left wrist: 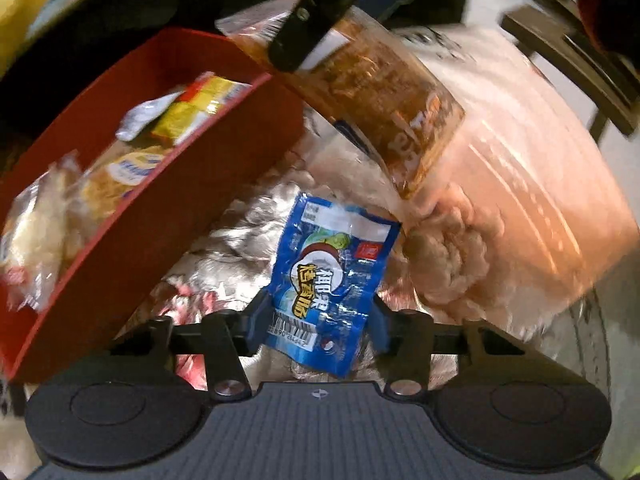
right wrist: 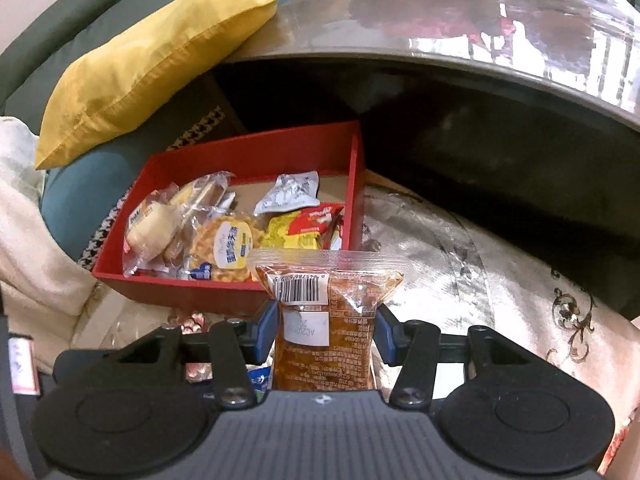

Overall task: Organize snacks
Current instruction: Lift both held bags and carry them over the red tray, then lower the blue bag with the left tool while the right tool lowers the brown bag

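blue packet (left wrist: 330, 280) upright, long axis along left hand-held gripper (left wrist: 318, 320) fingers.

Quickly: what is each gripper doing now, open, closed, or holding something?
Left gripper: closed on the blue snack packet.
Right gripper: closed on the brown snack packet.

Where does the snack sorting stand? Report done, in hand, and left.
Done: several wrapped snacks already lie in the red cardboard box.
In hand: the left gripper clamps a blue crinkled foil packet; the right gripper clamps a clear brown-filled pouch, both outside the box.
Left: drop both in; no other loose snacks clearly show.
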`<action>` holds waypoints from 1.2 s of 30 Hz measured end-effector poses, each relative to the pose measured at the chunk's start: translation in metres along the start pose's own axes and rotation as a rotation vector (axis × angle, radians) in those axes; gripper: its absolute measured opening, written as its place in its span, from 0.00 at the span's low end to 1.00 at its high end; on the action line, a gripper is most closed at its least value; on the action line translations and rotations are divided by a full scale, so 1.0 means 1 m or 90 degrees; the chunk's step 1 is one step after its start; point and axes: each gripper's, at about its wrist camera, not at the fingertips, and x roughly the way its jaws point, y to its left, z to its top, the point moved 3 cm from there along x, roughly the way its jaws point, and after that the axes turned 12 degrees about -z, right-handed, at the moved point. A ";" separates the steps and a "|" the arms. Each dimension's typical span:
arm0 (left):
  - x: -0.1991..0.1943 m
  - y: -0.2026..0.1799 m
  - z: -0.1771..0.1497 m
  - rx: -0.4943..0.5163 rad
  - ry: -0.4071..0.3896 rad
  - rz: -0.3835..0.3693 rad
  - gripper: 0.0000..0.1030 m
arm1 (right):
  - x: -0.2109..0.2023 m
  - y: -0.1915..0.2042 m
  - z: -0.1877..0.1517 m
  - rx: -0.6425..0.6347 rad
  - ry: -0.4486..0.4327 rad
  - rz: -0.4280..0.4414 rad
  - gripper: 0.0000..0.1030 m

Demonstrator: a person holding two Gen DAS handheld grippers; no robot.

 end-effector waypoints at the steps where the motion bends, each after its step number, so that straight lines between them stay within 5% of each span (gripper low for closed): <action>1: -0.004 -0.001 0.000 -0.018 -0.008 0.003 0.51 | -0.002 0.000 0.001 0.002 -0.004 0.002 0.44; 7: -0.040 0.012 0.007 -0.125 -0.071 0.001 0.21 | -0.020 -0.002 0.007 0.017 -0.034 0.016 0.44; 16: 0.004 0.018 0.008 -0.121 0.014 0.013 0.28 | -0.019 0.000 0.007 0.019 -0.032 0.019 0.44; 21: 0.002 0.025 0.013 -0.157 -0.006 0.019 0.23 | -0.013 -0.004 0.009 0.022 -0.026 0.014 0.44; 29: -0.066 0.034 0.015 -0.240 -0.128 0.027 0.23 | -0.019 0.004 0.020 0.031 -0.052 0.036 0.44; 36: -0.098 0.066 0.035 -0.278 -0.189 0.114 0.23 | -0.014 0.025 0.048 0.031 -0.076 0.048 0.44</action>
